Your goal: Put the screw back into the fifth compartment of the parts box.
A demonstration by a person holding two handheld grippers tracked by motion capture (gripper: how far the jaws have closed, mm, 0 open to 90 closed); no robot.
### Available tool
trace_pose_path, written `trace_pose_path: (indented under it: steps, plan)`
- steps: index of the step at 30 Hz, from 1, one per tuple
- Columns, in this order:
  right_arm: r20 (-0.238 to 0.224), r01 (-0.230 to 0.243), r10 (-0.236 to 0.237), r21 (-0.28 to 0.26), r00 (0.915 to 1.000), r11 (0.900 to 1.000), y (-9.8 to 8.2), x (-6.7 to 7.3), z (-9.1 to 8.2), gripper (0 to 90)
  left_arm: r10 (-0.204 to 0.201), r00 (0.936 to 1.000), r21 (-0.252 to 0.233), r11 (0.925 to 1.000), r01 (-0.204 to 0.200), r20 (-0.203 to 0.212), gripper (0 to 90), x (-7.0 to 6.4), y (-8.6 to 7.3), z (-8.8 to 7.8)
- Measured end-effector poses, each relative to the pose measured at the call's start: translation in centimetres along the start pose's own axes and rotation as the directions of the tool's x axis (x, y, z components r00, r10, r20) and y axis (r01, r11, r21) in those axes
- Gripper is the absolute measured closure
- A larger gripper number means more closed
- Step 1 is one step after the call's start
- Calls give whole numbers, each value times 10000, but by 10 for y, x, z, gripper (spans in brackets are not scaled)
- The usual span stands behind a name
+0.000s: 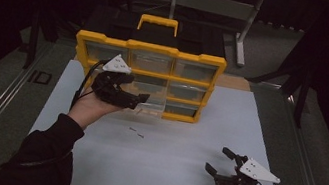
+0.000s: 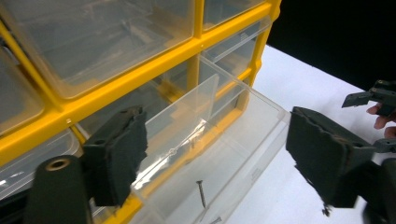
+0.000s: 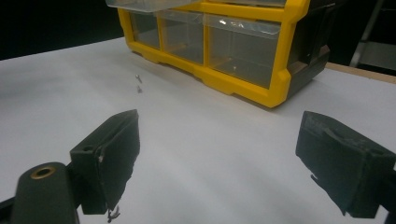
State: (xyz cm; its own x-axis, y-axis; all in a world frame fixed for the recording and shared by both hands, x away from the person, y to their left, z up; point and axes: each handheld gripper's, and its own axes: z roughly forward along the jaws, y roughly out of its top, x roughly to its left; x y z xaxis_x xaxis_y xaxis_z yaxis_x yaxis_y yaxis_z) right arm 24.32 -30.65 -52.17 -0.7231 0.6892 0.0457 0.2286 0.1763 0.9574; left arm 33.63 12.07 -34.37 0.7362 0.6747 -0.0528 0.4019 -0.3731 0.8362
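Both wide open, the left hand-held gripper (image 2: 215, 154) hovers over the pulled-out drawer (image 2: 224, 154) holding a nail (image 2: 201, 193); the right hand-held gripper (image 1: 222, 163), lower right, should approach the loose nails (image 1: 136, 132) squarely.

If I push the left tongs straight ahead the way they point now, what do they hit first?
Most likely the pulled-out clear drawer of the yellow organizer: the open left tongs point into it, above a nail on its floor. Depth is unclear, so the exact contact point is uncertain.

Black left gripper (image 1: 139, 99) with grey three-cornered plate on top, black cable trailing at 7 o'clock. Black right gripper (image 1: 221, 162), same grey plate dotted with small holes. Worn, frayed black pads (image 2: 120, 158). Dark long sleeve (image 1: 43, 153).
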Motion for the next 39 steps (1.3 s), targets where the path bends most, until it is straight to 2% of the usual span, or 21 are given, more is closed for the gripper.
trace_pose_path:
  steps: [1,6,9,14,15,20,21,26,28,29,30,33,39]
  plan:
    - [5,-3,3,0,10000,10000,0,0,0,136,-61,10000,-102,9999,61,-37,162,-1,-3,-4]
    - [-4,-8,8,12,10000,10000,0,0,0,136,-113,9999,-458,9989,109,-94,150,-3,-11,-14]
    - [-9,-34,34,4,10000,10000,0,1,0,136,213,9997,-700,9973,-203,132,110,-8,-20,-24]
    - [-5,-43,43,21,10000,10000,0,1,0,136,386,9992,-917,9951,-374,114,117,-15,-34,-30]
    - [-8,-18,18,16,10000,10000,0,1,0,136,423,9991,-1029,9938,-411,95,118,-18,-40,-32]
    - [-17,-15,15,47,10000,10000,0,1,0,136,376,9991,-1372,9899,-349,176,129,-25,-54,-33]
    - [-25,-15,15,43,10000,10000,0,1,1,136,359,9992,-1294,9910,-329,203,129,-28,-61,-31]
    - [-29,-31,31,52,10000,10000,0,1,0,136,436,9975,-1201,9921,-367,553,151,-34,-75,-22]
    - [-36,-29,29,35,10000,10000,0,1,0,136,499,9971,-1177,9921,-429,569,158,-35,-78,-20]
    - [-36,-29,29,46,10000,10000,0,1,0,136,570,9950,-1099,9928,-478,821,158,-38,-85,-14]
    - [-45,-32,33,42,10000,10000,0,1,0,136,717,9936,-960,9934,-632,878,169,-40,-91,-7]
    - [-49,-17,17,55,10000,10000,0,1,0,136,722,9927,-833,9945,-643,962,169,-43,-97,1]
    - [-77,-11,12,67,10000,10000,0,1,0,136,833,9886,-195,9965,-815,1254,169,-48,-118,31]
